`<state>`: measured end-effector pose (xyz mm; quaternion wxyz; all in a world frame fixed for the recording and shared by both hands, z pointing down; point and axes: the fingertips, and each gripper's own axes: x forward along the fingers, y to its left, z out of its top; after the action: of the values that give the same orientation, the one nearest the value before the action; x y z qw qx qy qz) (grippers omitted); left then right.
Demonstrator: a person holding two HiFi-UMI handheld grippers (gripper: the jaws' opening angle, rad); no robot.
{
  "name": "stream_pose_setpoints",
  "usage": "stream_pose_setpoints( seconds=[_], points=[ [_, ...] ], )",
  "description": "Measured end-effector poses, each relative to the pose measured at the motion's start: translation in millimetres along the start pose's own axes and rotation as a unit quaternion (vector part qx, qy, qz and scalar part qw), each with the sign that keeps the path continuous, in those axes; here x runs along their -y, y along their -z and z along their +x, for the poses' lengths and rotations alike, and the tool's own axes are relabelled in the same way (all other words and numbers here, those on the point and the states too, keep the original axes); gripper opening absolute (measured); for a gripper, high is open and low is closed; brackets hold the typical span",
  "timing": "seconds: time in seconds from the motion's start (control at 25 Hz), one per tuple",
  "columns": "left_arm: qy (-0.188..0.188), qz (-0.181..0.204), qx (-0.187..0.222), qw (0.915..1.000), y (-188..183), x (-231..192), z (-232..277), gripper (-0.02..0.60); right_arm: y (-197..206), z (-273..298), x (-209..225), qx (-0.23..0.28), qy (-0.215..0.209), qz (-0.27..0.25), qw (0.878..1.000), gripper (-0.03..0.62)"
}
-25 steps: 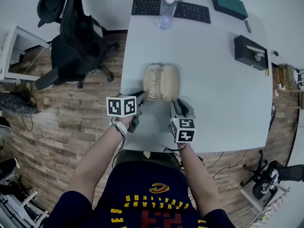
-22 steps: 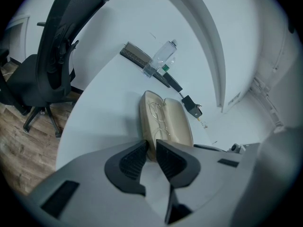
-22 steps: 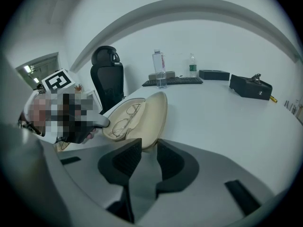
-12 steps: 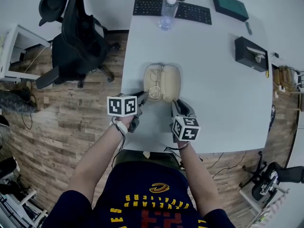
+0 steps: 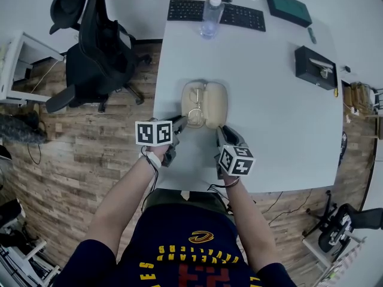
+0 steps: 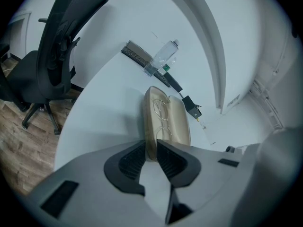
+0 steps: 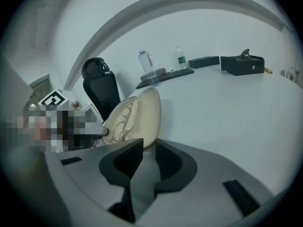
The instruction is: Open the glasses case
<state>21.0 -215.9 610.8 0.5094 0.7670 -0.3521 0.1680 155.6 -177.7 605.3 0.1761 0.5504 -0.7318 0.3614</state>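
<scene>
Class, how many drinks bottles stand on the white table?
2. A clear bottle stands by the keyboard; a green-labelled bottle stands behind it, near the table's far edge. None seems hidden.

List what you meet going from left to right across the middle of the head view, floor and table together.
office chair → glasses case → black box

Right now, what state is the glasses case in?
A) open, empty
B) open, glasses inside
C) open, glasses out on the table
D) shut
B: the glasses case lies spread open, with wire-framed glasses resting in its left half.
</scene>
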Motion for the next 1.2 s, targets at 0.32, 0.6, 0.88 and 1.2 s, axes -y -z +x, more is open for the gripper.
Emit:
stream_pose_setpoints(
  seconds=[0.32,0.6,0.88,1.2],
  points=[
    [-0.004,-0.002,0.003,1.0000,-1,0,-1,0.083,-4,-1,-2,0.008,-0.005,0.018,1.000,0.092],
    [0.003,-0.008,0.010,0.9999,-2,3,-5,0.083,-15,-4,-10,0.024,-0.022,0.019,0.999,0.092],
    [0.009,0.013,0.011,0.9998,-5,11,-8,0.083,-20,-7,-16,0.036,-0.029,0.014,0.999,0.105],
    [0.010,0.061,0.028,0.9977,-17,30,-19,0.101,-36,-16,-24,0.060,-0.028,-0.003,0.998,0.158]
  ],
)
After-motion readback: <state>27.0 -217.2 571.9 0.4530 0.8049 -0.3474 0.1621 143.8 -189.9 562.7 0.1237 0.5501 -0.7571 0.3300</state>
